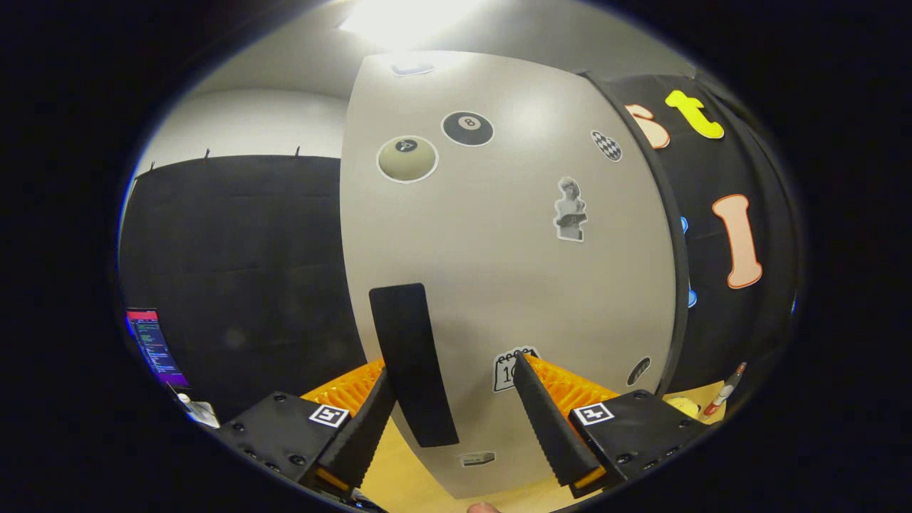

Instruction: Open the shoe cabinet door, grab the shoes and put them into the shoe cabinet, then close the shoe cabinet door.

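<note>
The shoe cabinet door [513, 271] is a pale grey panel dotted with stickers, standing close in front of me. A black vertical handle strip [413, 363] sits near its left edge. My gripper [452, 367] is open, its fingers spread wide. The handle lies between them, right beside the left finger [360, 438], while the right finger [548, 420] stands apart from it over the door face. Neither finger presses on the handle. The door's right edge meets a dark frame [677, 285]. I cannot tell whether the door is ajar.
Left of the door hangs black cloth, with a lit screen [153, 345] and a small white object [199, 412] low beside it. A yellowish wooden surface [413, 474] runs under the door. A pen [723, 390] and a pale lump [684, 406] lie at the door's lower right.
</note>
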Demonstrator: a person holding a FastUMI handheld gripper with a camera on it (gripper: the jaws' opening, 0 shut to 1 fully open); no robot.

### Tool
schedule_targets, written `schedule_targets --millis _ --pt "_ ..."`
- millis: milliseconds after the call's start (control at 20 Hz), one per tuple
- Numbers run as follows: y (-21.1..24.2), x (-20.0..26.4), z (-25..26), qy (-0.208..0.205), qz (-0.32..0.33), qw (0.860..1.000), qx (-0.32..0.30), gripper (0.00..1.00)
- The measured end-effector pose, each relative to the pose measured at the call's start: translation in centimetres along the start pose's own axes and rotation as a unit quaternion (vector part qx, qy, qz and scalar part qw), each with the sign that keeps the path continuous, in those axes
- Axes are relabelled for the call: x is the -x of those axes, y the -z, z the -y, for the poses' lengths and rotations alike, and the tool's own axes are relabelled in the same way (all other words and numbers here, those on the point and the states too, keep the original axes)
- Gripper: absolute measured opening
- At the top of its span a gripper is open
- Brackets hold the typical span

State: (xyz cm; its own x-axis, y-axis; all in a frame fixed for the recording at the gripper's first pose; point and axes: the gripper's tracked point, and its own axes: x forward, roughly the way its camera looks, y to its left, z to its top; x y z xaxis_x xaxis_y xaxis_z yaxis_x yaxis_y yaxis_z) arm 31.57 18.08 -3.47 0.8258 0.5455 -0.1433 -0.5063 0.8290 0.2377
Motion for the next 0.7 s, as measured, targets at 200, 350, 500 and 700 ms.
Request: schedule_targets --millis 200,350,500,700 --pt "0.4 -3.9 -0.6 0.048 0.003 0.998 0.033 1.00" --pt "0.9 -5.7 -0.9 0.086 0.001 0.994 0.063 1.00" --pt "1.7 -5.5 -1.6 0.112 -0.005 0.991 0.071 0.98" --pt "1.6 -2.2 -2.5 0.129 0.000 0.991 0.046 0.99"
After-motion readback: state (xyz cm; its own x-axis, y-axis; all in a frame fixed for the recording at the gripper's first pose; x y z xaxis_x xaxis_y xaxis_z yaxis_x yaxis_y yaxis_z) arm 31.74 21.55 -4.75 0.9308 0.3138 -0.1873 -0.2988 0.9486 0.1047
